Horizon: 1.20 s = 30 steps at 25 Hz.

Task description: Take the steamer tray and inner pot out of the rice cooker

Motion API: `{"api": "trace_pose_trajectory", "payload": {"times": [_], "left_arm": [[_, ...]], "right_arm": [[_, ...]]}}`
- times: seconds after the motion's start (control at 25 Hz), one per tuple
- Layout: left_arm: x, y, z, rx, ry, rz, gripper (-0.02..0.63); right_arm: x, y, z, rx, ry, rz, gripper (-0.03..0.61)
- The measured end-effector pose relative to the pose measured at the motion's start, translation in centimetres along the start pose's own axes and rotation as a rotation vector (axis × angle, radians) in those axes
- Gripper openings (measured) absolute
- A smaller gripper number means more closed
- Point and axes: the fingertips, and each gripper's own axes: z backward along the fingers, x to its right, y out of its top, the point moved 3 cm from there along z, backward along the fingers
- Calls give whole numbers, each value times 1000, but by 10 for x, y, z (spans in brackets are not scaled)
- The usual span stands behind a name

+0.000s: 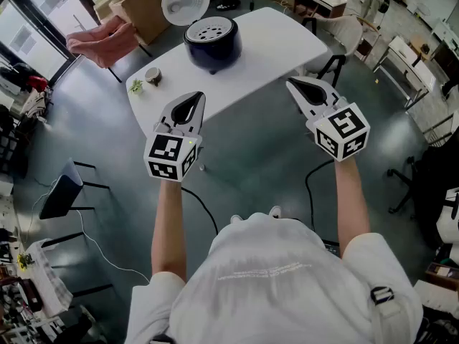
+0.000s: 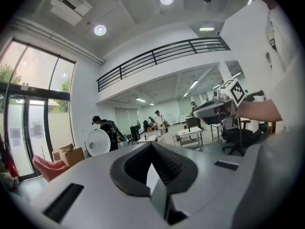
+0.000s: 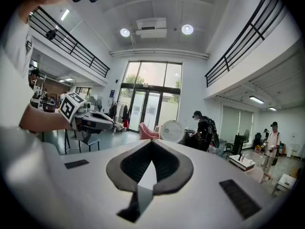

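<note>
The steamer tray (image 1: 210, 29) sits in the rice cooker (image 1: 215, 53); nothing is removed yet. My left gripper (image 1: 191, 99) and right gripper (image 1: 295, 84) are closed, empty.

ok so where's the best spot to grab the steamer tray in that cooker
Probably its near rim, coming down from above: the steamer tray lies flat in the open top of the rice cooker, and the raised lid blocks the far side. Any handles are too small to see.
</note>
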Motion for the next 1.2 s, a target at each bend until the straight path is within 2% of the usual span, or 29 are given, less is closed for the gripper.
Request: {"api": "trace_pose_trajectory", "payload": {"times": [0.2, 0.4, 0.6, 0.8, 1.0, 1.08, 1.12, 1.2], "left_arm": [[10, 3, -7, -1, -16, -53, 14], [7, -1, -8, -10, 17, -28, 15], [12, 2, -14, -17, 31, -23, 15], [26, 3, -23, -36, 33, -36, 15], [42, -1, -32, -66, 43, -40, 17], [45, -2, -36, -78, 57, -34, 18], [47, -2, -39, -81, 62, -23, 23], [52, -3, -44, -90, 69, -5, 125]], "right_arm": [[1, -5, -2, -9, 21, -2, 25], [7, -11, 0, -1, 10, -48, 25], [19, -21, 0, -21, 5, -43, 25], [32, -23, 10, 30, 29, -89, 25], [45, -37, 19, -27, 73, -18, 25], [57, -43, 24, -19, 69, -27, 26], [62, -45, 27, -10, 65, -37, 28], [69, -48, 31, -3, 71, -46, 39]]}}
